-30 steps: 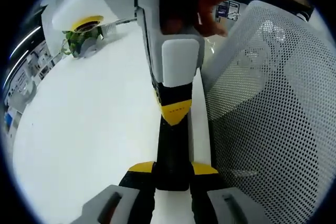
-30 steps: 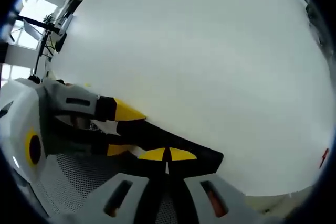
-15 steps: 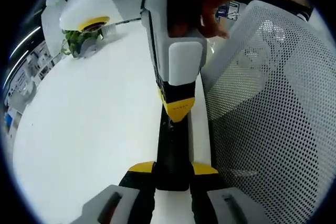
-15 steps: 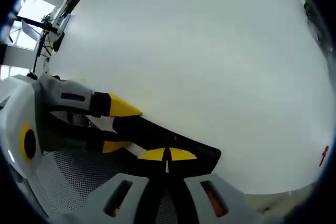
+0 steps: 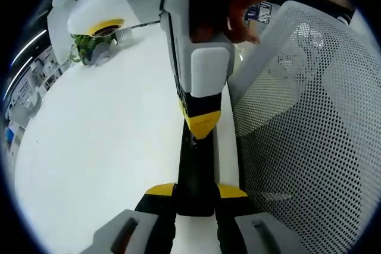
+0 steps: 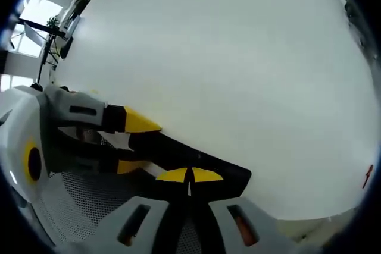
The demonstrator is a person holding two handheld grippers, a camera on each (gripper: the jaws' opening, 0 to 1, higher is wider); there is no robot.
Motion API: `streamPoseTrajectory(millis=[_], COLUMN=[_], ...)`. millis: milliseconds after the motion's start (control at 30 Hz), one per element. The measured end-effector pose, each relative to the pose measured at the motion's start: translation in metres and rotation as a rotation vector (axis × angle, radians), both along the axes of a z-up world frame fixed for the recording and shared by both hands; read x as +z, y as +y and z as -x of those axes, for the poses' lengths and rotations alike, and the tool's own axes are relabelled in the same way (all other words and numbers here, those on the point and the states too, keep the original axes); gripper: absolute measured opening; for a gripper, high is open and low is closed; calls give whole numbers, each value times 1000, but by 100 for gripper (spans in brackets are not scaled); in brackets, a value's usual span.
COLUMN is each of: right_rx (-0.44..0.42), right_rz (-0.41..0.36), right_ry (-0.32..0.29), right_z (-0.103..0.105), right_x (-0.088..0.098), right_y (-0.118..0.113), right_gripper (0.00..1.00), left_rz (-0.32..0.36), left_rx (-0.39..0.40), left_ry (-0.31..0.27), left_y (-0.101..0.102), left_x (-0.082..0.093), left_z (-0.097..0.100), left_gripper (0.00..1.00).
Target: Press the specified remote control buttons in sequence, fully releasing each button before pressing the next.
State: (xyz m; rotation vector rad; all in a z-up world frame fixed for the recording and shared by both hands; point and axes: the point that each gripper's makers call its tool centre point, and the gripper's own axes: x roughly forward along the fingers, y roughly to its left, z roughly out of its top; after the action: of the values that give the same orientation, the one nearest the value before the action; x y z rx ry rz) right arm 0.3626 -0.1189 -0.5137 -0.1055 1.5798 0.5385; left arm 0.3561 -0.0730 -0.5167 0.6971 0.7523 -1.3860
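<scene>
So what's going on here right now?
A person works two handheld grippers over a white table. The left gripper is shut on a black remote, holding it by one end. The right gripper has its closed yellow tips down on the remote's face, apparently pressing a button. A white mesh basket stands alongside.

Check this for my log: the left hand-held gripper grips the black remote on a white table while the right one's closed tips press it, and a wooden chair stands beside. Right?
Not quite: the chair is white mesh, not wooden, as the left gripper view shows. The rest holds: the left hand-held gripper grips the black remote on the white table, and the right hand-held gripper presses it with closed tips.
</scene>
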Motion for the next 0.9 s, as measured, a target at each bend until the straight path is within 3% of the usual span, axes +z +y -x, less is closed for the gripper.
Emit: streamPoseTrajectory(millis=[567,900], right_rx=[-31,-6], right_rz=[-23,0], right_ry=[1,-13], right_z=[2,1], right_x=[1,1], right_y=[-1,-1], right_gripper=[0,0], left_rz=[5,8], left_rx=[7,10], left_ry=[1,2], left_y=[0,0], left_x=[1,0], left_z=[0,0], left_gripper=[25,25])
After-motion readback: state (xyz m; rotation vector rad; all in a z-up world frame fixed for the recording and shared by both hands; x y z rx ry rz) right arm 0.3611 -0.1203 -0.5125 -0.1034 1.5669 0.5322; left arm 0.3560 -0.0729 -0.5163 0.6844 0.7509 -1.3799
